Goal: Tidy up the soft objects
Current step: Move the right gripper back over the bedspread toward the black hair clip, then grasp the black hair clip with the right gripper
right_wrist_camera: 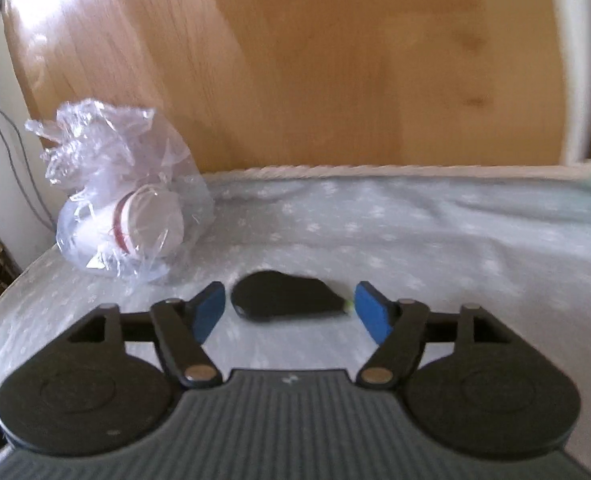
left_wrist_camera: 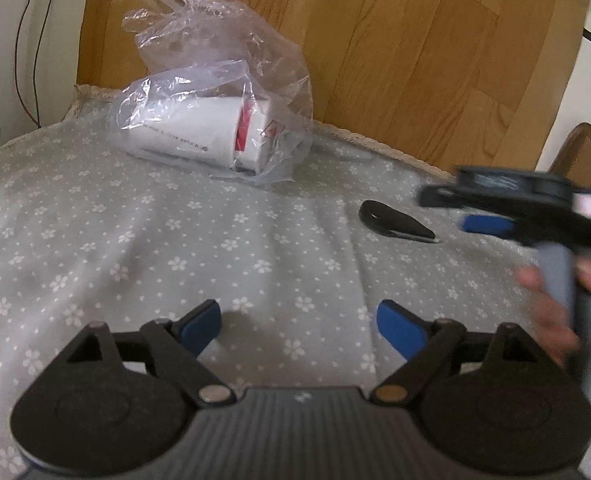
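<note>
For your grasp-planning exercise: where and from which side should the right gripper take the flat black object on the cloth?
Probably across the narrower tapered end of the flat black object, coming down from above. It lies flat on the floral cloth, offering no side purchase, and the open right gripper already straddles it.

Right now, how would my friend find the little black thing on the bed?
Start at the grey flowered cloth in front of the wooden board. Right of the plastic bag holding white cups, the black pouch lies flat between the open fingers of the right hand-held gripper. It is the only dark, teardrop-shaped thing there.
</note>
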The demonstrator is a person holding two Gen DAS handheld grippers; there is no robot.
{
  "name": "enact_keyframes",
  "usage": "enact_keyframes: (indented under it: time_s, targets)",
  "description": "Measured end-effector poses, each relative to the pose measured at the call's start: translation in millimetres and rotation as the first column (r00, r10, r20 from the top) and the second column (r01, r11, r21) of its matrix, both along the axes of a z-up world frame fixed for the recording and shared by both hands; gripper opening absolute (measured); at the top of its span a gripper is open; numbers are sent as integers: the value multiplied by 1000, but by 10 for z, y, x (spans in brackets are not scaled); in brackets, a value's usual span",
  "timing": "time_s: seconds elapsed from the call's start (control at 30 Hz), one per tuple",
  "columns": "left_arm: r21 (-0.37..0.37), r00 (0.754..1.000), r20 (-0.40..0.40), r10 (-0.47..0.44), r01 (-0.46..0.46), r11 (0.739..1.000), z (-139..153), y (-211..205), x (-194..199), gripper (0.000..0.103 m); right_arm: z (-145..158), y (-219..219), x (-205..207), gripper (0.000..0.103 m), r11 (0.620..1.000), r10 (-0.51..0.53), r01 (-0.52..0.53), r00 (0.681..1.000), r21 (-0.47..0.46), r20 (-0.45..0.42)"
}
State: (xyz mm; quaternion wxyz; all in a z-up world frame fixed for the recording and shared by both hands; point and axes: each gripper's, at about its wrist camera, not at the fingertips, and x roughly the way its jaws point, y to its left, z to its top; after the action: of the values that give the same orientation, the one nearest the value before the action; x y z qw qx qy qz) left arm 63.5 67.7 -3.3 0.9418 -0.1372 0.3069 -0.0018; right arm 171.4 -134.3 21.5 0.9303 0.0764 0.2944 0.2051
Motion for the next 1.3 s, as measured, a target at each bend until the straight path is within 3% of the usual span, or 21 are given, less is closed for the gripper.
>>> enact_keyframes:
  time_s: [0.17, 0.3, 0.6, 0.73, 0.9, 1.0, 1.1, 1.13, 1.2, 1.3]
  targets:
    - [-21, 1000, -1, 3, -3, 1000, 0, 26, 22, 91, -197, 309, 437, 89, 989, 129, -132, 990, -60, -56]
    - [-41, 1000, -5, 7, -8, 999, 3, 34, 20, 93, -259, 392, 437, 77, 966, 189, -196, 981, -170, -52]
    - [-47, 1000, -3, 2, -3, 999, -5, 30, 38, 95, -171, 212, -18, 75, 973, 154, -160, 987, -166, -51]
    - [-40, 1000, -3, -3, 3, 999, -9, 21, 38, 95, -163, -22, -543, 75, 969, 147, -153, 988, -195, -47]
    - [-17, 999, 4, -35, 35, 999, -8, -17, 35, 95, -189, -603, -1531, 75, 976, 81, -85, 996, -200, -32]
    - [6, 998, 27, -54, 54, 999, 8, -55, -4, 95, -226, -928, -2162, 75, 976, -40, 42, 999, -214, 13]
    - [38, 994, 48, -96, 94, 995, 25, -123, -34, 95, -303, -1146, -2603, 80, 971, -187, 190, 982, -143, 36]
    - [49, 993, 41, -110, 108, 993, 25, -151, -29, 95, -315, -1168, -2688, 90, 973, -197, 200, 980, -119, 39]
    - [68, 992, 4, -128, 127, 990, 16, -200, -23, 94, -296, -1213, -2836, 91, 984, -152, 156, 987, -86, 49]
    - [49, 990, -31, -137, 138, 989, 21, -278, -257, 94, -203, -1267, -3010, 91, 987, -93, 109, 987, -116, 133]
